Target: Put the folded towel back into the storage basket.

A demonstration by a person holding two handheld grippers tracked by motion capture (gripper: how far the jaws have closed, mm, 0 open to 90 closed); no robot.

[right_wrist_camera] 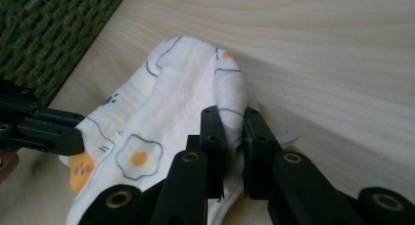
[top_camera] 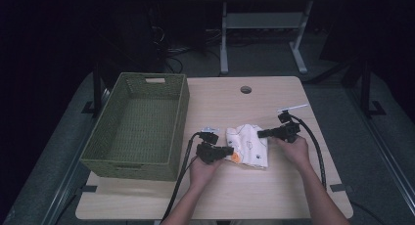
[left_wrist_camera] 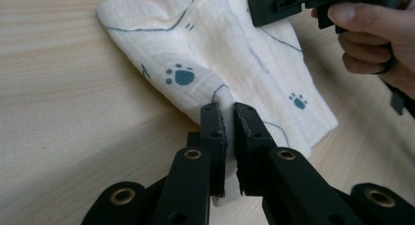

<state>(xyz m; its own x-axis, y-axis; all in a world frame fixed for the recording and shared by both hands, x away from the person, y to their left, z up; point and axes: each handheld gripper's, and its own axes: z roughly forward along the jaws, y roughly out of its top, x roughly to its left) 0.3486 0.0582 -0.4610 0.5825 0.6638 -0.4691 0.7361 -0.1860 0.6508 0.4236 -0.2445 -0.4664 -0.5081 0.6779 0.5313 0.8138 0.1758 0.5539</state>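
Observation:
A white cloth (top_camera: 248,144) printed with paw marks, fried eggs and an orange cat face lies folded on the wooden table (top_camera: 235,191). My left gripper (top_camera: 230,150) is shut on the cloth's left edge; in the left gripper view its jaws pinch a fold of the cloth (left_wrist_camera: 235,63). My right gripper (top_camera: 260,134) is shut on the cloth's right edge, with a raised fold of cloth (right_wrist_camera: 166,122) held between its jaws. The right gripper (left_wrist_camera: 274,7) and the hand holding it appear at the top of the left gripper view. The left gripper (right_wrist_camera: 73,137) appears at the left of the right gripper view.
A green woven basket (top_camera: 105,124) stands on the left part of the table, close to the left gripper. A round cable hole (top_camera: 245,89) sits near the table's far edge. Bare wood lies in front of the cloth and to its right. Cables trail from both grippers toward the front edge.

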